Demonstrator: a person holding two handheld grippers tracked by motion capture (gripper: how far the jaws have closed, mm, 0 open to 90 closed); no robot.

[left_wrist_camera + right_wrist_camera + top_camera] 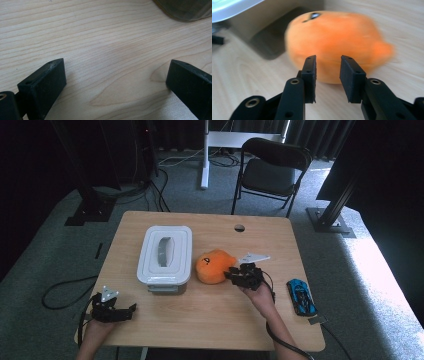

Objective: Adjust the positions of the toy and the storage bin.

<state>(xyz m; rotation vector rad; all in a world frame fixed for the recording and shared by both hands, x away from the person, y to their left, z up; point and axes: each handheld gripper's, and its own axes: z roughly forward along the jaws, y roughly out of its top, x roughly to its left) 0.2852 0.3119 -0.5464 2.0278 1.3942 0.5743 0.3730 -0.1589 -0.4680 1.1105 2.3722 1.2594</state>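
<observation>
Pale wood-grain table (210, 320): right hand-held gripper (327, 65) narrowly parted before a fuzzy round orange plush (337, 37).

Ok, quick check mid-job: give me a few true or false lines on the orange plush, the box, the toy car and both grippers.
1. The orange plush toy lies beside the lidded box. True.
2. The right gripper grips the plush. False: its jaws stand apart, just short of it.
3. The blue toy car sits inside the box. False: it sits on the table, at the person's right.
4. The left gripper is open over bare wood. True.
</observation>
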